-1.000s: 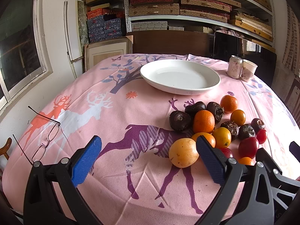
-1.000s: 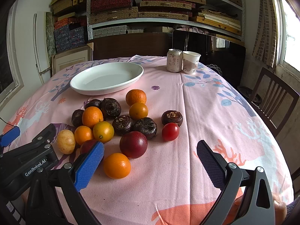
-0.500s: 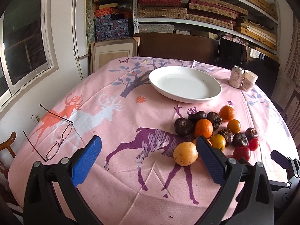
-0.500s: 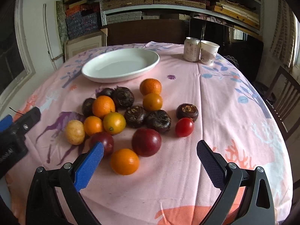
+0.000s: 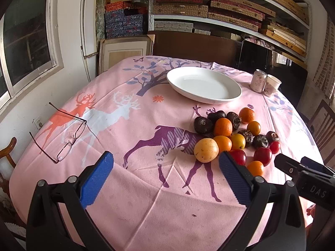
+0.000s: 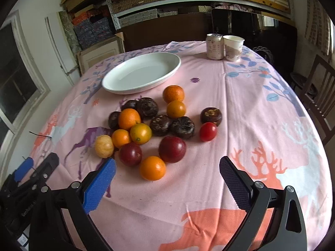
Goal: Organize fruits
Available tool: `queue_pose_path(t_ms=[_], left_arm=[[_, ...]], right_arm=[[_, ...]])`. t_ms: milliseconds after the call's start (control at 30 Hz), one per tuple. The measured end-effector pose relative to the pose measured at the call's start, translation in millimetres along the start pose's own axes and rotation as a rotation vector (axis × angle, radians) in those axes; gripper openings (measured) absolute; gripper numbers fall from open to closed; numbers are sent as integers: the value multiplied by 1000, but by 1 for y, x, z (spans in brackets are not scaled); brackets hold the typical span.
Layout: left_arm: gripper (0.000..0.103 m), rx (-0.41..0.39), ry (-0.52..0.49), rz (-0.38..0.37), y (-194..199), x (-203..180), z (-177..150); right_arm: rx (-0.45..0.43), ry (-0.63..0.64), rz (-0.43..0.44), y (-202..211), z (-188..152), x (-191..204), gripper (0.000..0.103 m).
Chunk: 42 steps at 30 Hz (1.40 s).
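A pile of fruit lies on the pink tablecloth: oranges [image 6: 152,168], dark red plums [image 6: 172,149], a red tomato [image 6: 208,131], several dark brown fruits [image 6: 182,127] and a pale yellow fruit [image 6: 104,146] [image 5: 206,150]. An empty white oval plate [image 6: 142,73] [image 5: 204,84] sits beyond the pile. My left gripper [image 5: 166,179] is open and empty, left of the pile. My right gripper [image 6: 167,185] is open and empty, just in front of the nearest orange. Each gripper shows at the edge of the other's view.
A drink can [image 6: 214,46] and a paper cup [image 6: 233,48] stand at the table's far right. Eyeglasses [image 5: 67,138] lie at the left edge. A wooden chair [image 6: 320,96] stands to the right. Shelves of boxes fill the back wall.
Both grippers have pulled back and risen, so the fruit and plate look smaller and farther. Both stay open. No fruit has moved.
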<state>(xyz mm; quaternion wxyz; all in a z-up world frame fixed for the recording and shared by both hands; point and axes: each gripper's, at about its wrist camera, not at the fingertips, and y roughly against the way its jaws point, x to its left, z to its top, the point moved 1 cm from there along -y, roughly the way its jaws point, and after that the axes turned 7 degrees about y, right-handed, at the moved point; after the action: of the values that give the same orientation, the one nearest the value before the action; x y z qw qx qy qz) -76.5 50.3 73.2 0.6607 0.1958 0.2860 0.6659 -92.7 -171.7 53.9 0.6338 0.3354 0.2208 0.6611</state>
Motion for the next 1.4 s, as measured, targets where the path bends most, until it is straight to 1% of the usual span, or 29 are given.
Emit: queue_pose_path(t_ms=[33,67,100,200,267,333,400,467,533,633,667,700,733,767,867,900,933,967,1000,1033,1067,1133,1167,1200,1233,1267,1300,1333,1400], left_arm=[[99,-5,0,-3,2,1,0],[99,-11,-3,-5,4,2,0],[99,-19,-8,-6,6,3,-1],[99,-35,4,-20,10,6,1],[99,-22,23,-33,8,6,2],[99,-3,24,-37,4,5,0],[99,-2,11,-29,2,4,-2],[99,3,9,-26,1,3,-4],[99,4,15,-25,2,3,-4],[99,-27,11,-13,8,0,-5],[99,-57,6,-2,12,-1,-5],[99,-109,-4,31,17,-3,-4],[99,-135,-9,47,20,-3,-4],[99,-139,-3,40,23,-3,-2],[99,-245,13,74,33,-1,6],[99,-231,54,51,34,5,9],[99,-193,100,13,33,10,9],[99,-194,130,-11,32,15,10],[99,-225,142,23,31,17,11],[99,-225,143,49,28,18,12],[99,-182,145,37,23,18,13],[99,8,190,-84,3,18,10],[99,63,210,-105,-6,17,9],[99,80,227,-103,-12,18,8],[99,64,241,-92,-14,18,7],[99,30,258,-81,-14,19,6],[99,26,282,-76,-18,21,6],[99,79,305,-71,-28,21,7],[99,270,334,-64,-56,19,6]], right_arm=[[-22,0,66,1,1,2,100],[-38,14,96,0,2,5,100],[-33,39,82,-2,4,8,100],[30,71,-23,-7,1,14,100],[45,85,-60,-3,0,15,100],[42,77,-36,0,3,16,100],[75,71,-45,-3,5,11,100],[90,24,-32,-10,4,1,100],[105,-8,-61,-18,2,-7,100],[127,-43,-103,-25,3,-18,100],[120,-63,-99,-24,5,-22,100],[108,-76,-87,-22,7,-24,100],[93,-82,-74,-20,8,-25,100],[81,-83,-65,-18,10,-25,100],[55,-73,-42,-13,10,-21,100],[54,-67,-38,-13,10,-19,100],[57,-59,-36,-15,9,-17,100],[56,-56,-23,-17,10,-17,100],[57,-53,-10,-20,11,-16,100],[53,-54,5,-22,13,-16,100],[41,-56,26,-23,15,-16,100],[-15,-57,48,-20,19,-16,100],[-47,-54,50,-16,20,-15,100],[-83,-43,61,-10,22,-13,100],[-120,-26,77,-4,23,-9,100],[-156,-4,91,3,25,-6,100],[-190,18,101,9,28,-2,100],[-220,41,104,15,31,2,100],[-249,75,105,23,38,6,100]])
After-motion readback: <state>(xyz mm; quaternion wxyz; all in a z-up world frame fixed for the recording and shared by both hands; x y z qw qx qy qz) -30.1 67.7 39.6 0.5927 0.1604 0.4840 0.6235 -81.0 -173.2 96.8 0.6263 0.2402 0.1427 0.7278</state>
